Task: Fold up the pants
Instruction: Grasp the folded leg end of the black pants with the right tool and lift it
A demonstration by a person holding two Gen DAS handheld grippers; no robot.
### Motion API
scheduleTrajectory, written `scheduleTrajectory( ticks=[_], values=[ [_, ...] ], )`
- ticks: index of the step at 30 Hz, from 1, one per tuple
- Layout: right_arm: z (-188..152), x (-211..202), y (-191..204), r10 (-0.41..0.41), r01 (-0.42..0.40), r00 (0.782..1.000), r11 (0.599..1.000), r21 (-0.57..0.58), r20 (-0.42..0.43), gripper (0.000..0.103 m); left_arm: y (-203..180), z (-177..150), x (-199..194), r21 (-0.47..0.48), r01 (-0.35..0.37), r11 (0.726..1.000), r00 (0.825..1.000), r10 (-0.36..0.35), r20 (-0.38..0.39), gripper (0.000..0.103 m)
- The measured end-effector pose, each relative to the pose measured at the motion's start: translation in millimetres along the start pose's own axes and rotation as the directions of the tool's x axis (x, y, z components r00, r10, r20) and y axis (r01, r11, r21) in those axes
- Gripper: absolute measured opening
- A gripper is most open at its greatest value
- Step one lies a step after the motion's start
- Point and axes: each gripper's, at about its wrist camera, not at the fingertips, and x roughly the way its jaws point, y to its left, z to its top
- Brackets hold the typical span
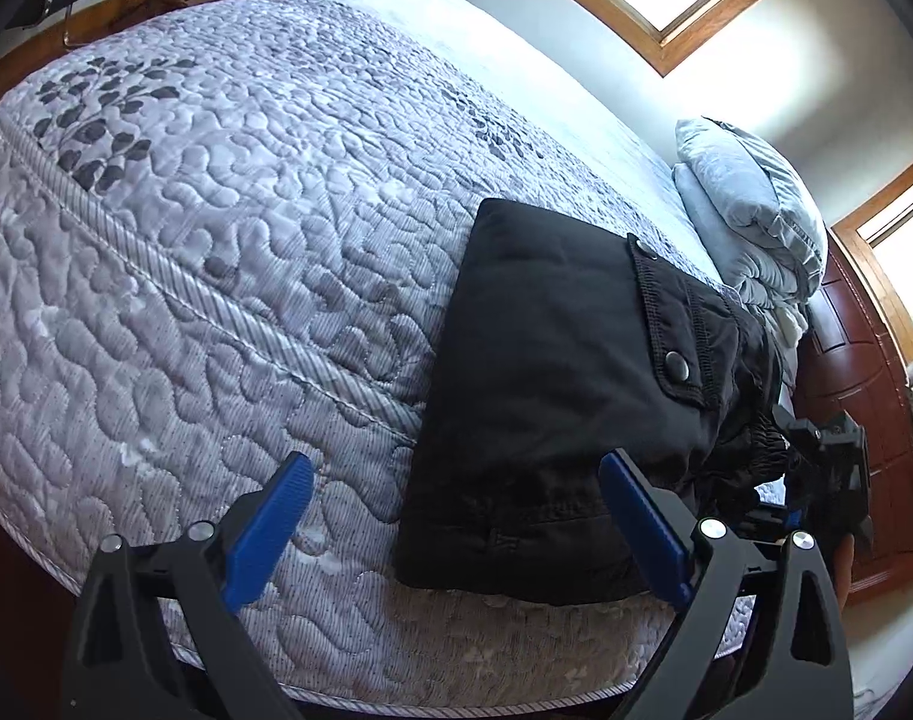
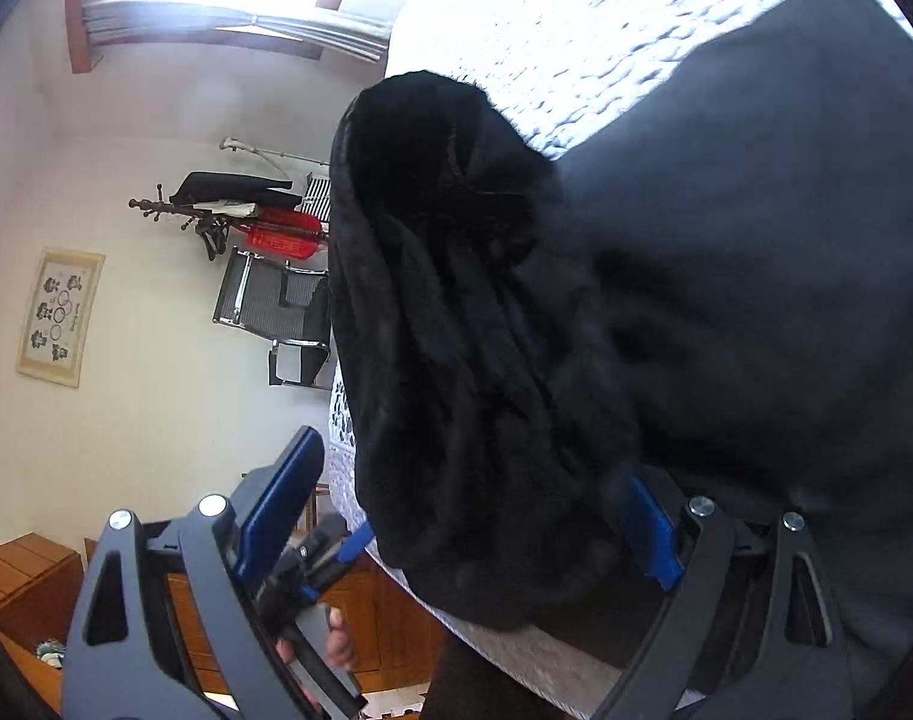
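Black pants (image 1: 546,372) lie folded on the quilted bed (image 1: 216,240), near its edge, with a snap-buttoned pocket flap (image 1: 678,324) on top. My left gripper (image 1: 456,486) is open; its right pad (image 1: 642,516) hovers over the pants' near edge and its left pad over bare quilt. In the right wrist view the bunched end of the pants (image 2: 486,330) sits between the wide jaws of my right gripper (image 2: 468,510), which is open; its left pad (image 2: 282,498) stands clear of the cloth. The right gripper (image 1: 828,468) also shows at the pants' right end.
Grey pillows (image 1: 750,204) are stacked against a dark wooden headboard (image 1: 846,372) beyond the pants. A mesh chair (image 2: 276,300) and a coat rack (image 2: 216,216) stand by the wall past the bed, and a wooden dresser (image 2: 24,576) is beside it. A hand (image 2: 336,642) holds the left gripper.
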Motion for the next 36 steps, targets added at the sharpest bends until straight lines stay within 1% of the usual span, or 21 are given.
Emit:
scheduleTrajectory(
  ticks=[1, 2, 3, 4, 5, 6, 7, 8, 10, 13, 16, 20, 23, 26, 28, 29, 31, 33, 36],
  values=[
    [2, 4, 3, -0.012, 0.012, 1.000, 1.000, -0.008, 0.002, 0.088, 0, -1, 1, -0.002, -0.001, 1.000, 1.000, 0.001, -0.003, 0.097],
    [3, 7, 5, -0.030, 0.030, 1.000, 0.999, -0.015, 0.002, 0.079, 1, -1, 2, -0.003, -0.003, 1.000, 1.000, 0.002, -0.010, 0.097],
    [4, 9, 6, -0.052, 0.052, 0.999, 0.998, -0.024, 0.000, 0.073, 2, -2, 2, -0.004, -0.004, 1.000, 1.000, 0.003, -0.016, 0.097],
    [5, 11, 7, -0.068, 0.068, 0.998, 0.997, -0.028, -0.001, 0.063, 2, -3, 2, -0.005, -0.004, 1.000, 1.000, 0.004, -0.019, 0.097],
    [6, 12, 7, -0.073, 0.073, 0.997, 0.997, -0.027, -0.001, 0.057, 2, -4, 3, -0.006, -0.004, 1.000, 1.000, 0.004, -0.021, 0.097],
    [5, 12, 7, -0.070, 0.070, 0.998, 0.997, -0.024, 0.000, 0.051, 3, -5, 3, -0.005, -0.005, 1.000, 1.000, 0.005, -0.024, 0.097],
    [5, 10, 6, -0.063, 0.063, 0.998, 0.998, -0.024, 0.001, 0.046, 3, -5, 2, -0.005, -0.007, 1.000, 1.000, 0.007, -0.027, 0.097],
    [3, 7, 7, -0.055, 0.055, 0.999, 0.998, -0.029, 0.003, 0.036, 4, -6, 2, -0.006, -0.009, 1.000, 1.000, 0.009, -0.029, 0.097],
    [2, 1, 10, -0.035, 0.035, 0.999, 0.998, -0.044, 0.006, 0.027, 5, -8, 2, -0.012, -0.010, 1.000, 0.999, 0.010, -0.033, 0.097],
    [-3, -8, 24, 0.008, -0.007, 1.000, 0.998, -0.068, 0.011, 0.025, 6, -9, 2, -0.029, -0.013, 1.000, 0.999, 0.012, -0.037, 0.097],
    [-5, -15, 49, 0.035, -0.033, 0.999, 0.992, -0.122, 0.009, 0.024, 6, -8, -2, -0.043, -0.006, 0.999, 1.000, 0.004, -0.031, 0.097],
    [-6, -21, 94, 0.079, -0.079, 0.997, 0.978, -0.191, -0.007, 0.024, 6, -7, -12, -0.057, -0.003, 0.998, 1.000, 0.003, 0.000, 0.097],
    [-6, -29, 120, 0.120, -0.120, 0.993, 0.969, -0.214, -0.015, 0.024, 7, -4, -21, -0.077, 0.005, 0.997, 1.000, -0.003, 0.022, 0.097],
    [-4, -44, 140, 0.149, -0.146, 0.989, 0.961, -0.233, -0.005, 0.024, 8, -3, -26, -0.084, 0.007, 0.996, 0.999, -0.004, 0.034, 0.097],
    [-7, -58, 142, 0.159, -0.153, 0.987, 0.958, -0.243, 0.006, 0.024, 7, -3, -28, -0.085, 0.011, 0.996, 0.999, -0.007, 0.038, 0.097],
    [3, -70, 143, 0.158, -0.149, 0.987, 0.956, -0.253, 0.016, 0.024, 5, -3, -28, -0.083, 0.014, 0.996, 0.999, -0.010, 0.039, 0.097],
    [3, -83, 143, 0.148, -0.134, 0.988, 0.956, -0.262, 0.034, 0.024, 1, -4, -28, -0.075, 0.019, 0.997, 0.999, -0.016, 0.035, 0.097],
    [-5, -94, 140, 0.148, -0.131, 0.988, 0.959, -0.251, 0.050, 0.024, -5, -4, -26, -0.062, 0.025, 0.998, 0.999, -0.023, 0.029, 0.097],
    [-5, -113, 125, 0.128, -0.106, 0.989, 0.965, -0.240, 0.078, 0.024, -16, -6, -23, -0.035, 0.032, 0.999, 0.999, -0.031, 0.020, 0.097]
  ],
)
